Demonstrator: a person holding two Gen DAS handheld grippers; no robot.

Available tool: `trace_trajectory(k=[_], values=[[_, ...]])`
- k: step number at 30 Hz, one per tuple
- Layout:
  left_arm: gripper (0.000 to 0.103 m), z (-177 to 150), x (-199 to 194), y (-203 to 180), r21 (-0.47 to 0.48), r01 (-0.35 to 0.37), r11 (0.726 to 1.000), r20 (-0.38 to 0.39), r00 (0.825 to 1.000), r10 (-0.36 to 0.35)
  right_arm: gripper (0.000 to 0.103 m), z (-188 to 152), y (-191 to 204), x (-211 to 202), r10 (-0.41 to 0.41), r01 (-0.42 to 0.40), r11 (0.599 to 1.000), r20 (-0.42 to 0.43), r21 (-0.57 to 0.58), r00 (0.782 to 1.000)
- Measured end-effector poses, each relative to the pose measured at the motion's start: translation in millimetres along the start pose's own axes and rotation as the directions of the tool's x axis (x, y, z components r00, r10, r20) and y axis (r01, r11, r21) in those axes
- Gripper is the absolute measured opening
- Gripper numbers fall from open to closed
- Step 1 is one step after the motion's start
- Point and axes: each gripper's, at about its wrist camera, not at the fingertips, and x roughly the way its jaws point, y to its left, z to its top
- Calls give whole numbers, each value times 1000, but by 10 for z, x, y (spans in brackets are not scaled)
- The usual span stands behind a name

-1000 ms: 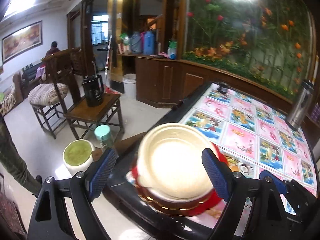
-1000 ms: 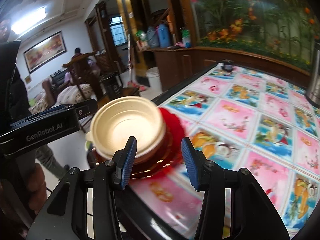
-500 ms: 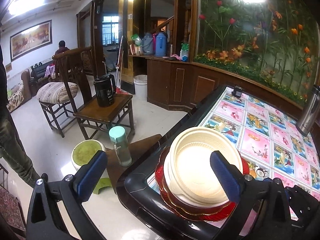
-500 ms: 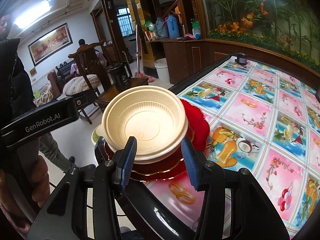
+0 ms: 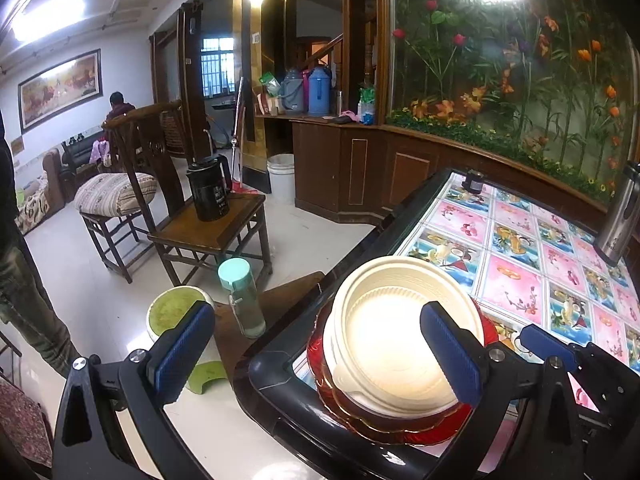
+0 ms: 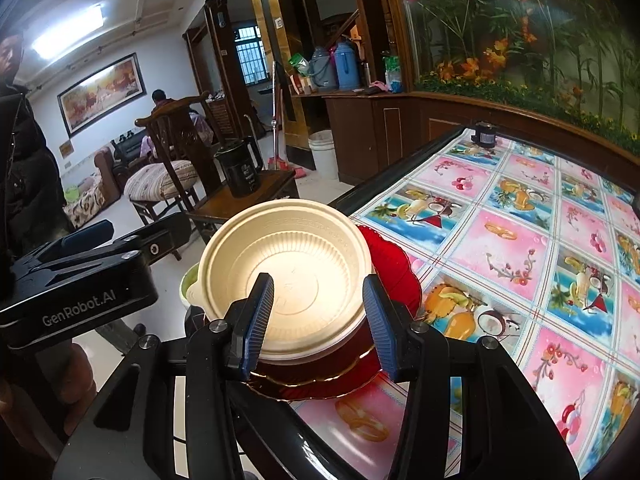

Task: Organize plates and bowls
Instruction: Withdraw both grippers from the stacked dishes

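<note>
Cream plastic bowls (image 5: 394, 344), nested, sit on a stack of red glass plates (image 5: 404, 428) at the near corner of the surface (image 5: 516, 276), which is covered in a fruit-print cloth. My left claw (image 5: 318, 354) stands spread as wide as it goes, its pads clear of the stack, one out over the floor and one above the bowls' rim. My right claw (image 6: 318, 322) is part open and empty, its pads (image 6: 258, 320) hovering just short of the bowls' near rim, touching nothing. A steel flask (image 5: 622, 216) stands well apart at the far edge. Off the surface: a bottle with a mint cap (image 5: 242, 296), a green-topped stool (image 5: 174, 310) on the floor, a black kettle (image 5: 210, 190) on a wooden chair (image 5: 208, 232).
</note>
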Motion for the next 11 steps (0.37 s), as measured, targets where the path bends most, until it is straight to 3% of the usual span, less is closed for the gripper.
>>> trace_trajectory(k=[11], values=[[103,-3,-47,-6,0,-40,999,13,999,40,47,10,40,25,1,0,1000,14,-23,1000]])
